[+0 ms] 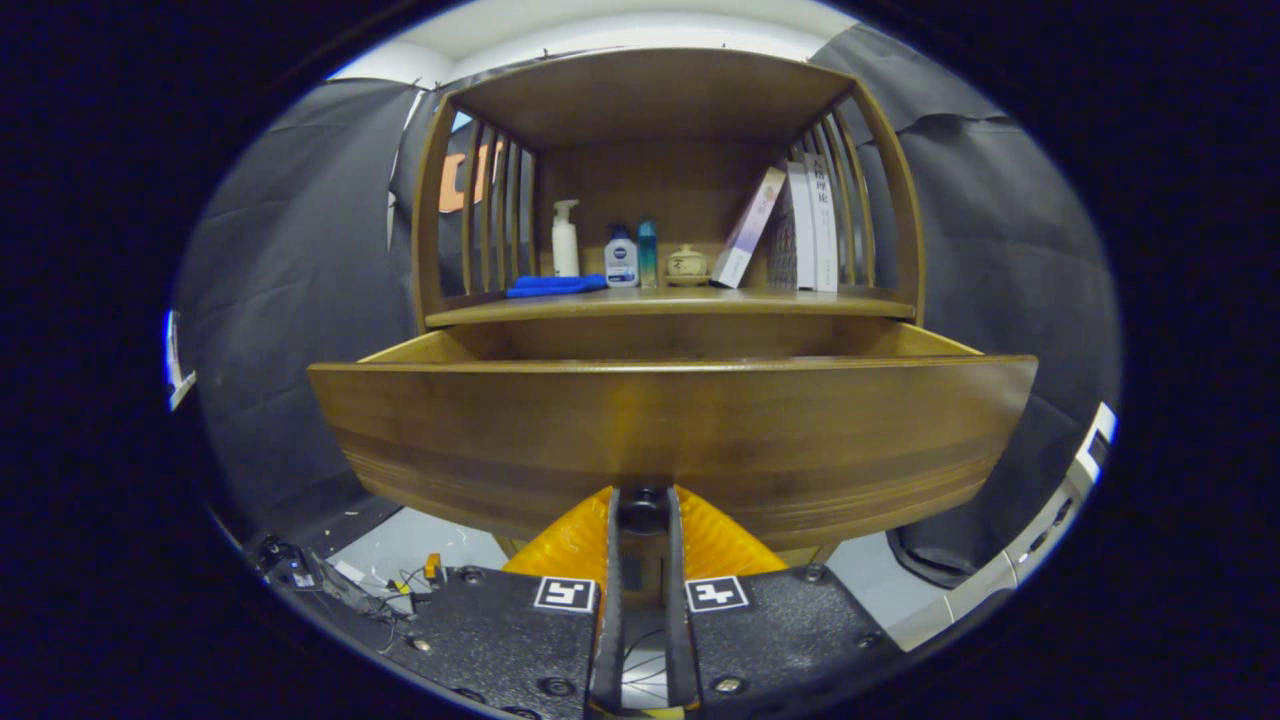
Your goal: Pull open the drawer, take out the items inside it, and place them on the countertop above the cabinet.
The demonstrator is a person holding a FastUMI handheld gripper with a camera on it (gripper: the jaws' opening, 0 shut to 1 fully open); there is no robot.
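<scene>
Drawer (670,430) front: smooth varnished wood with a soft sheen, same as cabinet (660,100). On the countertop (670,305): glossy plastic bottles (566,238), matt blue cloth (555,286), glazed ceramic jar (687,264), paper-covered books (810,225). Gripper (643,510) grips a dark knob (643,503).

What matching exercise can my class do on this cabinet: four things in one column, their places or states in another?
1 drawer
2 blue cloth
3 books
4 tongs

a at the shelf's right end
b closed on the knob
c pulled out
d lying flat by the pump bottle

Pairs: 1-c, 2-d, 3-a, 4-b
</scene>
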